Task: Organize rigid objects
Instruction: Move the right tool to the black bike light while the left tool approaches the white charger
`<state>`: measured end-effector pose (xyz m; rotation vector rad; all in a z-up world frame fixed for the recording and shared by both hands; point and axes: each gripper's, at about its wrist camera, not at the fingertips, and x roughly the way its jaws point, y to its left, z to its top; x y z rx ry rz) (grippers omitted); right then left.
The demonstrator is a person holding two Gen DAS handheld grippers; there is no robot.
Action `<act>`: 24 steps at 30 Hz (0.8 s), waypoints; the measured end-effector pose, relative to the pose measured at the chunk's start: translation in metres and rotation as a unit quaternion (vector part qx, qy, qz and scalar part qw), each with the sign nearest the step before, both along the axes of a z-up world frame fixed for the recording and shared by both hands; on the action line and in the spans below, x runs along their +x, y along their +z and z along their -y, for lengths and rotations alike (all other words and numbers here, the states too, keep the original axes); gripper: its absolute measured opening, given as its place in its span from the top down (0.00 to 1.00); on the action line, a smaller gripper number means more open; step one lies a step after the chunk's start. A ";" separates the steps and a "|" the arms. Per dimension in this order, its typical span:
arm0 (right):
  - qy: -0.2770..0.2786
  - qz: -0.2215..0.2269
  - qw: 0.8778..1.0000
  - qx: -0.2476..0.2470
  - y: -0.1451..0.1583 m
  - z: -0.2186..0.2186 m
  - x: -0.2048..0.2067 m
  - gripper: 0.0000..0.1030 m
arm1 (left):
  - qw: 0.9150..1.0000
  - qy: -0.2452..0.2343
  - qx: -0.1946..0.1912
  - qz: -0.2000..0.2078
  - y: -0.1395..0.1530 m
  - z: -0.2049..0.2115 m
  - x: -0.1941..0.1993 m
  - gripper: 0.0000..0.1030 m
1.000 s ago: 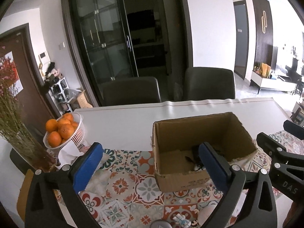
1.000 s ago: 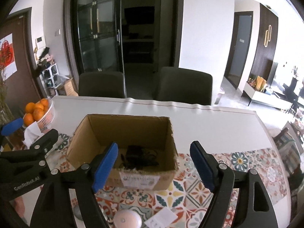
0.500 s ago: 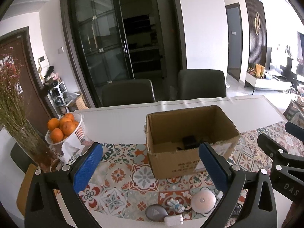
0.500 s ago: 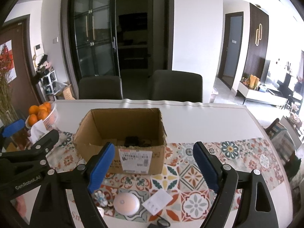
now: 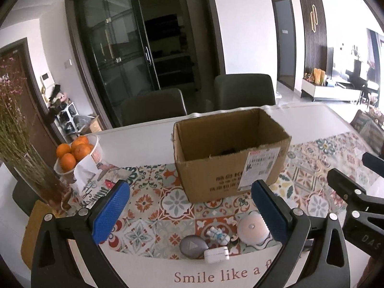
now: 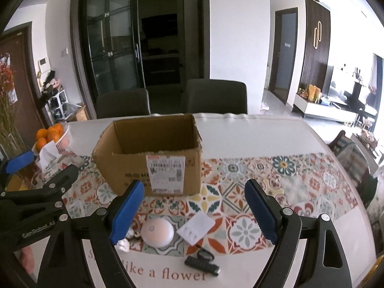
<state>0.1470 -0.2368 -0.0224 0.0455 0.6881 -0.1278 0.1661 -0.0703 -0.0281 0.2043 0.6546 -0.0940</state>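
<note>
Two hand-held grippers gape empty over patterned table, seemingly dining room.

The open brown box is matt corrugated cardboard with a glossy white paper label on its near wall. It stands on a smooth patterned tablecloth, while the round white puck nearby looks like satin plastic. The gripper pads are blue rubber with a fine knurled texture, on matt black plastic arms.
</note>
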 end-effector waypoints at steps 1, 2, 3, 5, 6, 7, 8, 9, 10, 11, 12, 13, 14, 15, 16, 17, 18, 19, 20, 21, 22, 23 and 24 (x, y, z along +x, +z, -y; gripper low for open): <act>-0.002 -0.003 1.000 0.001 -0.003 0.000 -0.002 0.17 | 1.000 -0.001 0.002 -0.003 -0.003 0.000 -0.002 0.00; -0.002 -0.006 1.000 0.002 -0.006 0.000 -0.004 0.17 | 1.000 -0.002 0.004 -0.006 -0.007 0.000 -0.004 0.00; -0.003 -0.010 1.000 0.001 -0.009 0.001 -0.006 0.17 | 1.000 -0.001 0.009 -0.009 -0.012 0.000 -0.006 0.00; -0.007 -0.019 1.000 0.002 -0.017 0.002 -0.010 0.17 | 1.000 0.001 0.014 -0.016 -0.020 -0.001 -0.009 0.00; -0.010 -0.022 1.000 0.002 -0.020 0.002 -0.012 0.17 | 1.000 0.001 0.014 -0.020 -0.024 -0.001 -0.010 0.00; -0.012 -0.027 1.000 0.004 -0.024 0.002 -0.014 0.17 | 1.000 0.000 0.012 -0.026 -0.028 -0.001 -0.012 0.00; -0.012 -0.031 0.999 0.005 -0.028 0.003 -0.015 0.17 | 0.999 0.000 0.010 -0.031 -0.032 -0.001 -0.013 0.00; -0.011 -0.037 0.999 0.008 -0.032 0.003 -0.016 0.17 | 0.999 -0.001 0.009 -0.035 -0.035 -0.001 -0.014 0.00; -0.010 -0.041 0.999 0.011 -0.036 0.003 -0.018 0.17 | 0.999 -0.001 0.008 -0.039 -0.040 -0.001 -0.016 0.00; -0.010 -0.046 0.999 0.012 -0.040 0.003 -0.020 0.17 | 0.999 0.001 0.008 -0.041 -0.043 -0.001 -0.018 0.00; -0.012 -0.050 0.999 0.013 -0.044 0.003 -0.022 0.17 | 0.999 0.001 0.008 -0.045 -0.047 0.000 -0.020 0.00; -0.013 -0.053 0.998 0.015 -0.047 0.003 -0.024 0.17 | 0.999 0.000 0.007 -0.049 -0.051 0.000 -0.021 0.00; -0.013 -0.055 0.998 0.018 -0.051 0.004 -0.025 0.17 | 0.998 0.000 0.007 -0.056 -0.055 0.001 -0.022 0.00; -0.013 -0.057 0.998 0.019 -0.055 0.004 -0.027 0.17 | 0.998 0.000 0.004 -0.060 -0.058 0.000 -0.023 0.00; -0.014 -0.060 0.998 0.022 -0.058 0.004 -0.028 0.17 | 0.998 0.000 0.003 -0.062 -0.061 0.000 -0.025 0.00; -0.014 -0.063 0.998 0.025 -0.062 0.005 -0.030 0.17 | 0.998 0.003 0.003 -0.066 -0.066 -0.001 -0.026 0.00; -0.016 -0.067 0.997 0.027 -0.067 0.005 -0.031 0.17 | 0.998 0.005 0.002 -0.068 -0.069 -0.001 -0.027 0.00; -0.016 -0.070 0.997 0.029 -0.071 0.005 -0.032 0.17 | 0.998 0.005 0.001 -0.070 -0.072 -0.002 -0.028 0.00; -0.016 -0.074 0.997 0.033 -0.075 0.005 -0.033 0.17 | 0.997 0.007 0.002 -0.072 -0.076 -0.002 -0.030 0.00; -0.017 -0.076 0.996 0.037 -0.080 0.006 -0.034 0.17 | 0.997 0.008 0.001 -0.073 -0.078 -0.002 -0.031 0.00; -0.016 -0.077 0.996 0.041 -0.083 0.006 -0.034 0.17 | 0.997 0.010 0.001 -0.072 -0.080 -0.002 -0.033 0.00; -0.013 -0.074 0.996 0.047 -0.086 0.006 -0.036 0.17 | 0.997 0.013 0.002 -0.075 -0.083 -0.002 -0.034 0.00; -0.013 -0.073 0.996 0.047 -0.090 0.006 -0.037 0.17 | 0.997 0.014 0.000 -0.075 -0.085 -0.003 -0.035 0.00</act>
